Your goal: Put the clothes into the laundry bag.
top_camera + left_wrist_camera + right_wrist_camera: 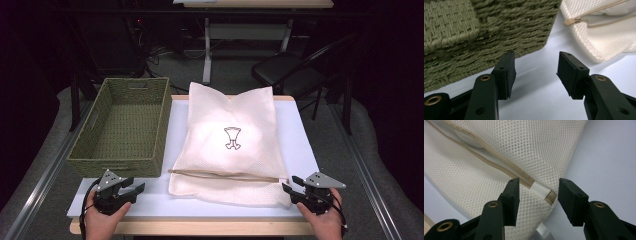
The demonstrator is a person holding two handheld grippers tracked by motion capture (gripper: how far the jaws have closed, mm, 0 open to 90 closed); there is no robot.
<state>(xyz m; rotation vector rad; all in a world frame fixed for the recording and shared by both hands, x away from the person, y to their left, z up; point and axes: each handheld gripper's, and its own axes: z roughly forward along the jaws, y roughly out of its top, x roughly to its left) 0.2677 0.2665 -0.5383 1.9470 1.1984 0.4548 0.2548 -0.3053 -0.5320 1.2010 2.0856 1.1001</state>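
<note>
both hand-held grippers sit at the near edge of the bench, jaws apart and gripping nothing. left hand-held gripper point(131, 189) rests on the smooth pale bench point(305, 150) just in front of a rectangular basket point(124, 125) woven of coarse olive-green cord, its near wall ribbed in thick twisted rows. right hand-held gripper point(291, 184) points at the near right corner of a white mesh bag point(232, 145), a soft, puffy pillow shape of fine honeycomb netting with a small dark emblem point(232, 138) printed on top. a tan zipper point(225, 175) runs across the bag's near end; in the right gripper view its end point(550, 196), with a white tab, lies between the matte black rubber-faced jaws, untouched. bag lies flat beside the basket, mid-bench.
</note>
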